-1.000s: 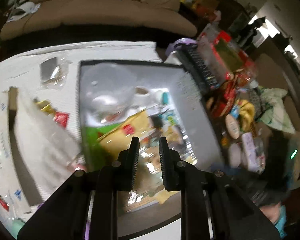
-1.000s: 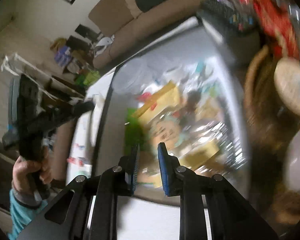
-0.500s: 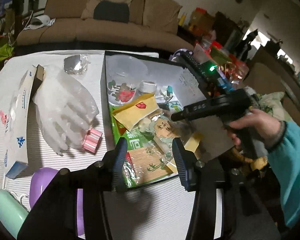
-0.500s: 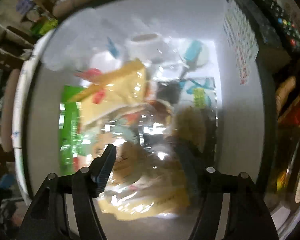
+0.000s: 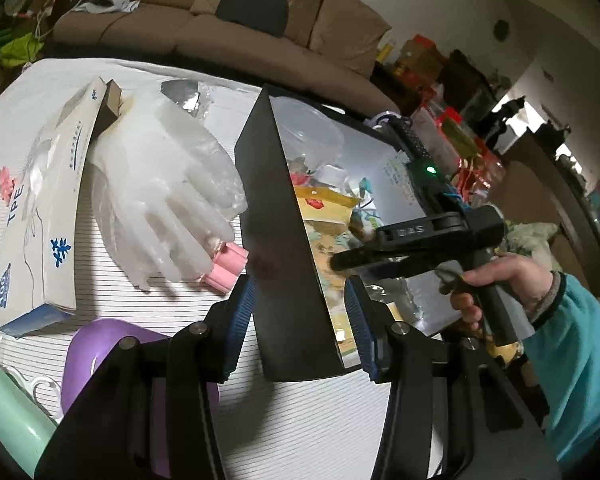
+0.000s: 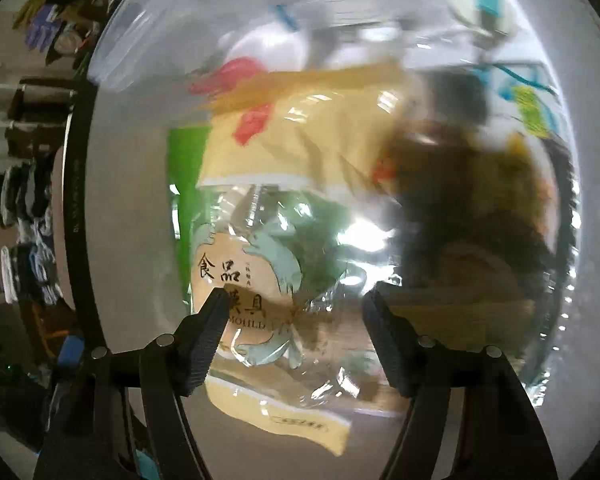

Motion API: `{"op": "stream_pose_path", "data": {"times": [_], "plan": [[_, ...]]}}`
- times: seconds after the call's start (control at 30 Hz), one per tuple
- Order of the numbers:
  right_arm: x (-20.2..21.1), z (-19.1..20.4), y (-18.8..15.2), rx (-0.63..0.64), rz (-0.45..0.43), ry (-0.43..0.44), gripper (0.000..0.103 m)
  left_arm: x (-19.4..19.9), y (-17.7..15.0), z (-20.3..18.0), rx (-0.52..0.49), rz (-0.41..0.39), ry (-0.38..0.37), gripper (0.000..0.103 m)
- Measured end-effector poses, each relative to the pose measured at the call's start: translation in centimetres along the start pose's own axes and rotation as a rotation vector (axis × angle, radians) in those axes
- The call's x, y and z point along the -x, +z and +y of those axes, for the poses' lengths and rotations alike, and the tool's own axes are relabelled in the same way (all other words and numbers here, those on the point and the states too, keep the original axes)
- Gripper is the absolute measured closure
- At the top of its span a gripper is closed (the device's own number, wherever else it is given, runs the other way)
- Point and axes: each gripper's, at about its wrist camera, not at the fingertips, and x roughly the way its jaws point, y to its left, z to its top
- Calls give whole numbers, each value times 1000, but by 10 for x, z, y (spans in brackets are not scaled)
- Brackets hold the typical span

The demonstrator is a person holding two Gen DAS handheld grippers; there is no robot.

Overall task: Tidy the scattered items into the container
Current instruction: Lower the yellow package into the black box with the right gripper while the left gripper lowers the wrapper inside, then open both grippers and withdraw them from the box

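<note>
Straddling the dark near wall of the container [image 5: 276,240], the left tongs [image 5: 298,320] are seen parted, pads clear of it. Inside, blurred packets [image 6: 300,140] are hard to identify; the right tongs [image 6: 294,320] are opening above them, gripping nothing. A plastic glove [image 5: 160,196] lies on the desk [image 5: 300,420] beside the container.

Right gripper [image 6: 294,320] jaws opening, nothing between pads, hovering over container [image 6: 112,208] interior. Below: clear packet with Chinese print [image 6: 244,280], yellow packet [image 6: 320,128] farther, green packet [image 6: 186,160] left.
</note>
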Motion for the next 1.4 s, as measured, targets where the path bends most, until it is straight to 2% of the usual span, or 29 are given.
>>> {"op": "stream_pose_path", "data": {"times": [0.17, 0.3, 0.43, 0.6, 0.73, 0.87, 0.93, 1.0, 1.03, 1.1, 1.17, 1.23, 1.3, 1.33, 1.4], "plan": [[3, 12, 0, 48, -21, -63, 31, 1, -3, -3, -8, 0, -5, 59], [19, -7, 5, -12, -105, -132, 30, -1, -4, -4, -9, 5, -12, 59], [35, -28, 10, -98, -192, -77, 30, -1, -5, -10, -29, 11, -20, 59], [18, -28, 17, -94, -164, -74, 30, -8, -7, -14, -36, 27, -24, 59], [7, -13, 12, -56, -137, -31, 30, -7, -8, -14, -39, 29, -24, 59], [8, -3, 5, 31, -153, -122, 27, -6, -8, -14, -36, 30, -24, 59], [18, -8, 2, 15, -180, -115, 27, -6, -8, -14, -35, 34, -20, 58], [33, -16, -4, -12, -209, -70, 28, -3, -9, -12, -36, 31, -11, 54], [40, -18, -8, -19, -222, -58, 28, -1, -9, -10, -34, 26, -7, 49], [58, -21, -22, -13, -254, -26, 28, 2, -10, -4, -24, 20, 0, 35], [75, -20, -44, 9, -297, 13, 26, 4, -12, 3, -13, 26, 17, 10], [89, -15, -67, 48, -342, 54, 19, 8, -18, 10, -17, 28, 45, 0], [104, -13, -93, 105, -390, 77, 11, 12, -26, 13, -23, 29, 53, 0], [104, -4, -110, 130, -409, 85, 2, 14, -29, 14, -23, 28, 54, 0], [96, 23, -114, 153, -446, 73, 0, 19, -36, 13, -19, 22, 51, 0]]}}
